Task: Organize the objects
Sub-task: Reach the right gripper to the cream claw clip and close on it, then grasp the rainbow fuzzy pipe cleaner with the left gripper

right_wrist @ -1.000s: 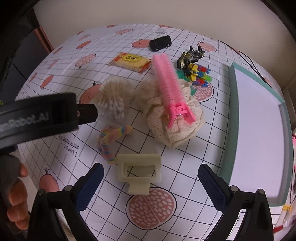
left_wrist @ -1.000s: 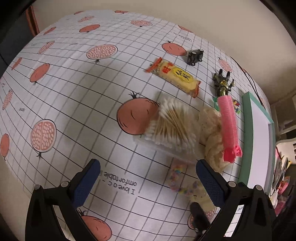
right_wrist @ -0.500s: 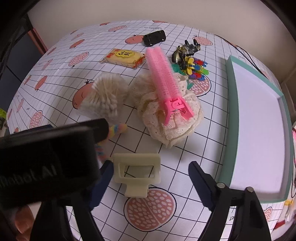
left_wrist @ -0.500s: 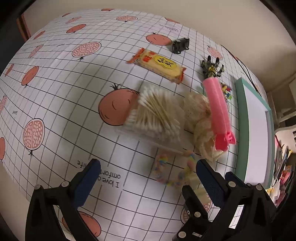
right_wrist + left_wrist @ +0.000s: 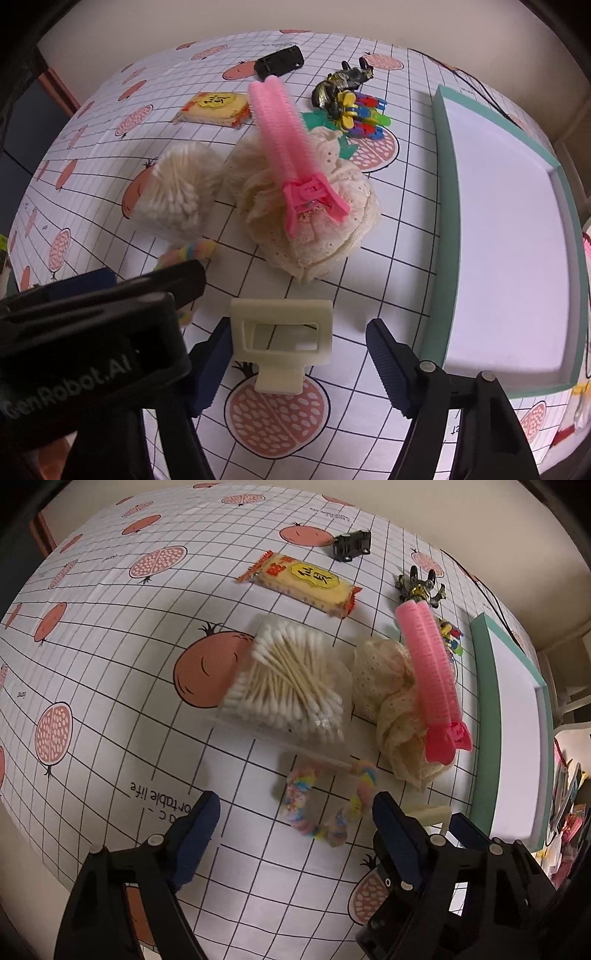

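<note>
A rainbow hair tie [image 5: 325,808] lies on the tablecloth between the blue fingers of my left gripper [image 5: 296,801], which stands open around it. Just beyond it are a clear box of cotton swabs [image 5: 288,686], a cream lace cloth [image 5: 380,686] and a long pink hair clip [image 5: 428,664] resting on the cloth. My right gripper [image 5: 298,326] is open astride a cream claw clip [image 5: 280,339]; its left finger [image 5: 210,369] sits close against the clip's side. The left gripper's black body [image 5: 92,332] hides most of the hair tie in the right wrist view.
A teal-rimmed white tray [image 5: 439,221] lies along the right. Farther back are a yellow snack packet [image 5: 306,579], a black clip [image 5: 351,544], a dark metallic claw clip [image 5: 343,83] and several small coloured clips [image 5: 365,114]. The table's near edge is just below both grippers.
Both grippers have moved forward and down. The hair tie now sits between the left fingers and the cream clip between the right fingers. Both pairs of jaws have narrowed.
</note>
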Demonstrator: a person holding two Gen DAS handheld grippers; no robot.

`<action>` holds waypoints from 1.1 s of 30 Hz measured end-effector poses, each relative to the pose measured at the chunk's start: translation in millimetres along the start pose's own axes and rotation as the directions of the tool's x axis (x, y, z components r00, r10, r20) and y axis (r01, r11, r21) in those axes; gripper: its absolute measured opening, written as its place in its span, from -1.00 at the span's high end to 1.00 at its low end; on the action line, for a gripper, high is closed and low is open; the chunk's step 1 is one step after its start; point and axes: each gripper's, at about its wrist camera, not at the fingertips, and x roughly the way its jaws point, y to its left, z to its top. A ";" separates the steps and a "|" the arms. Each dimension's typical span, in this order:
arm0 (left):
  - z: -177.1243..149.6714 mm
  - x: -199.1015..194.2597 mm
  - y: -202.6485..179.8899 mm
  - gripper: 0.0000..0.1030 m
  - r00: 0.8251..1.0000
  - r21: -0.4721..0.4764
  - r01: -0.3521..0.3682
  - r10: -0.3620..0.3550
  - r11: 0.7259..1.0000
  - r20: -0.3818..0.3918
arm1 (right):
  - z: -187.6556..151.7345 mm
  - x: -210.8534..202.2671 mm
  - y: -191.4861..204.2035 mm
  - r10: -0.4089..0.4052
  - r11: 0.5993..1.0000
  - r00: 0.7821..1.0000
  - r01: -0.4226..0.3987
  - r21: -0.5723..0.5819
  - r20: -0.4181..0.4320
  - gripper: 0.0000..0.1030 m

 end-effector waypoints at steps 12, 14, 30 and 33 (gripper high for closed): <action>-2.6 6.0 -0.5 -0.10 0.999 0.009 0.024 -0.023 1.000 -0.032 | -1.4 2.7 -5.1 0.033 0.999 0.999 -0.033 0.012 -0.020 -0.10; -3.1 6.6 -0.7 -0.03 0.999 0.012 0.025 -0.024 1.000 -0.035 | -0.5 2.3 -8.1 0.040 0.999 0.999 -0.040 0.013 -0.020 -0.08; -6.7 0.0 2.3 0.84 0.998 0.033 0.056 -0.055 0.998 -0.021 | -1.2 -5.6 -16.8 0.055 0.998 0.998 -0.055 0.031 -0.014 -0.08; -6.4 -9.1 4.8 0.85 0.998 0.026 0.053 -0.053 0.998 0.017 | -0.6 -11.2 -20.9 0.067 0.997 0.998 -0.067 0.042 0.000 -0.08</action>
